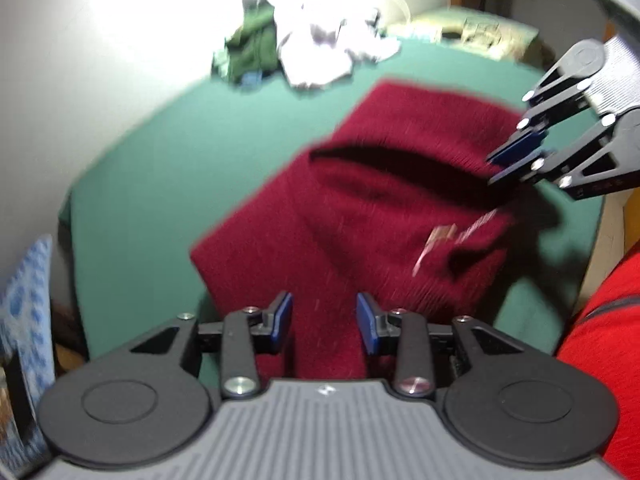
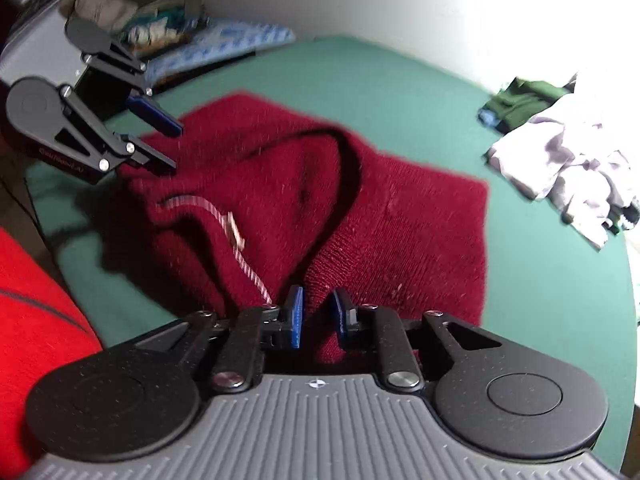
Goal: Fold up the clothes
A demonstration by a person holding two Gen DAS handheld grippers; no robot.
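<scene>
Sweater point(image 1: 360, 216) spread mid-surface on the mat point(image 1: 160, 184), one fold lifted at 3 o'clock in the left wrist view. Right gripper point(image 1: 505, 166) entering from 2 o'clock, touching the sweater's raised edge. Left gripper point(image 1: 325, 324) at 6 o'clock, above the sweater's near hem. Behind the sweater, at 11 to 12 o'clock, a pile of clothes point(image 1: 304, 52) at the mat's far edge. Patterned cloth point(image 1: 28, 320) off the mat at 8 o'clock. Person's sleeve point(image 1: 608, 340) at 4 o'clock. In the right wrist view, left gripper point(image 2: 176, 148) at 10 o'clock over the sweater, pile at 2 o'clock, well apart.
</scene>
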